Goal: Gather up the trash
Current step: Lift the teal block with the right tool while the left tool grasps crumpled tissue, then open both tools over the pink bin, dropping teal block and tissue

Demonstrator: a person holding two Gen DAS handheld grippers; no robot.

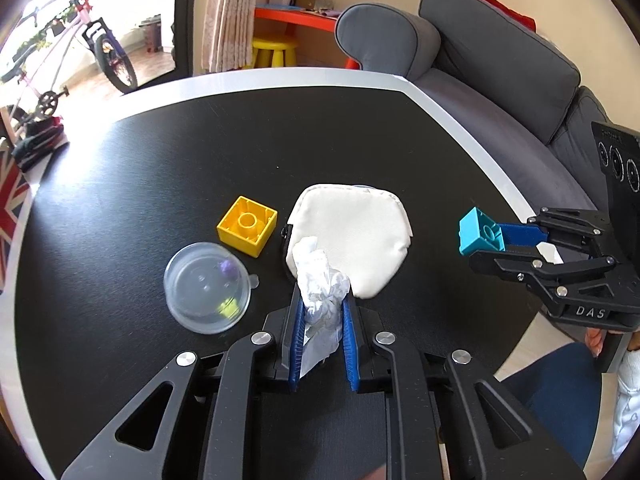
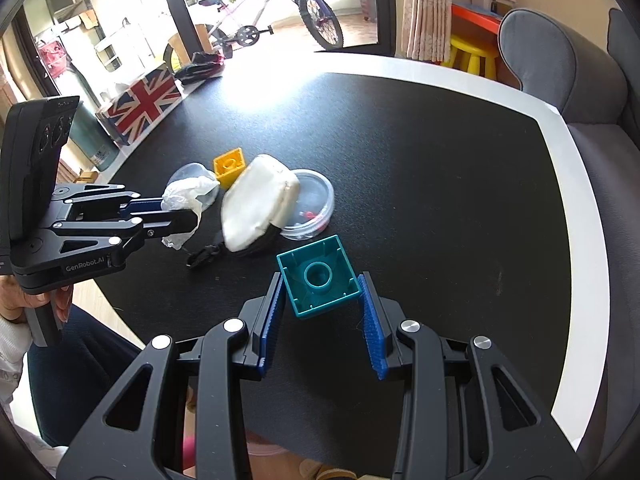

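My left gripper (image 1: 322, 300) is shut on a crumpled white tissue (image 1: 322, 296) and holds it above the black table (image 1: 160, 168). It also shows in the right wrist view (image 2: 182, 216), with the tissue (image 2: 182, 194) sticking out of its tips. My right gripper (image 2: 322, 292) is shut on a teal toy brick (image 2: 318, 282), hollow side toward the camera. In the left wrist view it (image 1: 486, 242) holds the brick (image 1: 478, 236) near the table's right edge.
On the table lie a white pouch (image 1: 356, 236), a yellow brick (image 1: 248, 226) and a clear plastic lid (image 1: 208, 282). A second clear lid (image 2: 310, 204) lies behind the pouch (image 2: 258, 200). A grey sofa (image 1: 500, 72) stands to the right.
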